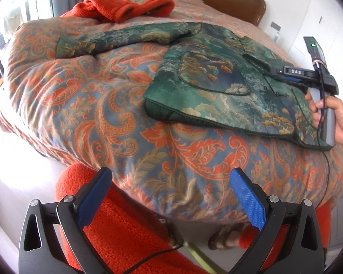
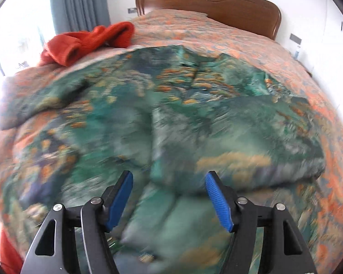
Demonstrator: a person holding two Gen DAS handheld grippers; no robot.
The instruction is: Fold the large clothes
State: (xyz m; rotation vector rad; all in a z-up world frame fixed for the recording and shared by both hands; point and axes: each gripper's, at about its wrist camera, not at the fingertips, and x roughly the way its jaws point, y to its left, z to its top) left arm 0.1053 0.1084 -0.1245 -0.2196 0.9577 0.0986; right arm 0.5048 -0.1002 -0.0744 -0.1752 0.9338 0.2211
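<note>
Jacket (image 1: 219, 84) lies flat near the bed's (image 1: 91, 114) right edge, one side folded over. Right claw (image 2: 169, 196) hangs spread above it, pinching nothing; left claw (image 1: 171, 196) waits spread, probably for the sleeve.

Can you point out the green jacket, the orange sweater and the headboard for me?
Green jacket (image 1: 212, 77), left wrist view, on its front pocket.
Orange sweater (image 1: 125, 9), left wrist view, on its bunched middle.
Headboard (image 2: 217, 4), right wrist view, on the carved wooden panel.
</note>
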